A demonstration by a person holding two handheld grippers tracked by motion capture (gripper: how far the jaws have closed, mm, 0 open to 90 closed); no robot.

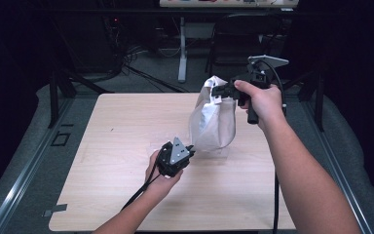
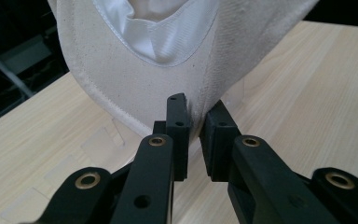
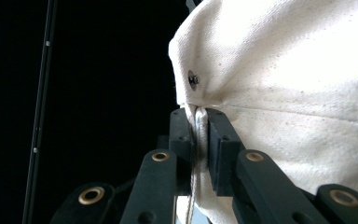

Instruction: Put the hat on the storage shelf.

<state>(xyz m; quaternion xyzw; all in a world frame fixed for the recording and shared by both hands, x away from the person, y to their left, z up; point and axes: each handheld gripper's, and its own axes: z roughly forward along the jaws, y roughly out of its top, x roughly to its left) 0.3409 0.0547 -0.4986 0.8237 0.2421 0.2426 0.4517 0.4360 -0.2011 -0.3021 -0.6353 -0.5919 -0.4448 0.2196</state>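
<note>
A cream cloth bag with a white satin lining hangs above the light wooden table. My right gripper holds it up from the right, shut on a fold at the top edge, just under a small metal stud. My left gripper sits low over the table's middle and points at the bag's bottom. In the left gripper view its jaws stand nearly together, with the bag's lower seam pinched between the pads.
Patches of clear tape or film lie on the tabletop under and beside the bag. Behind the table stand a dark chair and a white desk leg, with cables on the floor. Both grippers' cables trail toward the front edge.
</note>
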